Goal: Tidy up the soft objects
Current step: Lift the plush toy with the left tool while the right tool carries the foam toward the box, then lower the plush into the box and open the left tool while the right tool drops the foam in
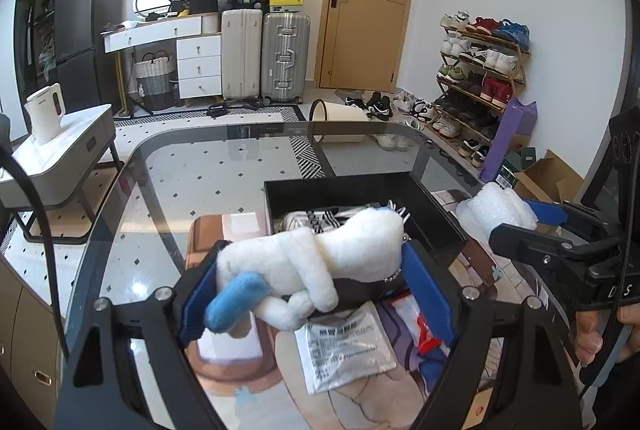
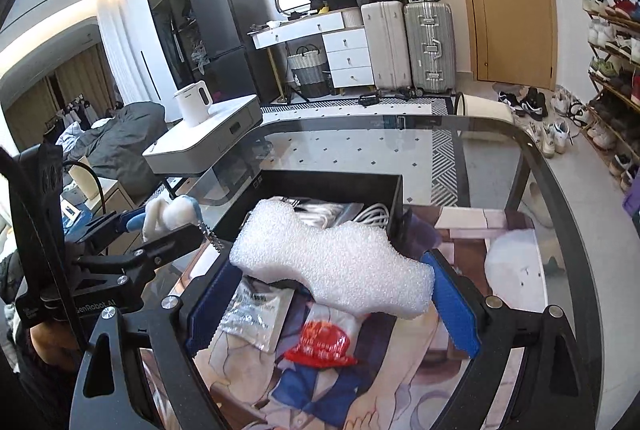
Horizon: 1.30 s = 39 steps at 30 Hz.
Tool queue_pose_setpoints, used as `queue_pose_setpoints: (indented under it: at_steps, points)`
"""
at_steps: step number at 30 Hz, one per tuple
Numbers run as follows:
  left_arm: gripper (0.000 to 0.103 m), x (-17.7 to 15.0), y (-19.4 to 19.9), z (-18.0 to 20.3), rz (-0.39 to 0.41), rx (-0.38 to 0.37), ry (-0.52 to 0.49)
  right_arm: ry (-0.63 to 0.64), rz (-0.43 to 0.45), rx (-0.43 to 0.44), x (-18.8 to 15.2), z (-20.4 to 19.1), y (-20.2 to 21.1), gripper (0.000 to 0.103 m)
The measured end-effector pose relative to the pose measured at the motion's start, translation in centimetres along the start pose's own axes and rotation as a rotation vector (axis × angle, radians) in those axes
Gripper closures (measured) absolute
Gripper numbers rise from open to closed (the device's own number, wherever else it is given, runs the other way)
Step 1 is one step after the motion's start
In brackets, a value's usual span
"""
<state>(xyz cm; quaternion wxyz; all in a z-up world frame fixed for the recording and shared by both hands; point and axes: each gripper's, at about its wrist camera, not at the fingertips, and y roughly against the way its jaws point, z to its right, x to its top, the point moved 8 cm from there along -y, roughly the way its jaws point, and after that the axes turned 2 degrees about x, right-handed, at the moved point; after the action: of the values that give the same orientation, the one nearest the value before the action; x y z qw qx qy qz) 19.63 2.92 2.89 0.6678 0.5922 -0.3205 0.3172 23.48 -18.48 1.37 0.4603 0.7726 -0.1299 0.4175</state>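
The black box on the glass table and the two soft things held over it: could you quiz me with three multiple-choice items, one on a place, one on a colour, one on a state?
1. Where is the black box?
A. on the glass table
B. on the shoe rack
C. on the floor

2. What colour is the plush toy's odd limb?
A. red
B. blue
C. green

3. What is the right hand-held gripper doing?
A. hanging open and empty
B. shut on a white foam piece
C. shut on a kettle

Answers: 1 A, the box stands on the glass table. 2 B, a blue limb sticks out of the white toy in the left hand-held gripper. 3 B, its blue pads clamp the foam piece.
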Motion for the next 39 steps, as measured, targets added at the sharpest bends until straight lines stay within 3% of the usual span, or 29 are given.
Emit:
queue_pose_setpoints:
  at_steps: [19, 39]
  points:
    - [0.018, 0.6, -5.8, 0.5, -0.048, -0.014, -0.042, 0.016, -0.003, -0.016, 2.9, 1.7, -5.2, 0.011]
    - [0.018, 0.9, -6.1, -0.4, -0.053, 0.006, -0.045, 0.062, -0.026, 0.009, 4.1, 2.0, -10.8, 0.011]
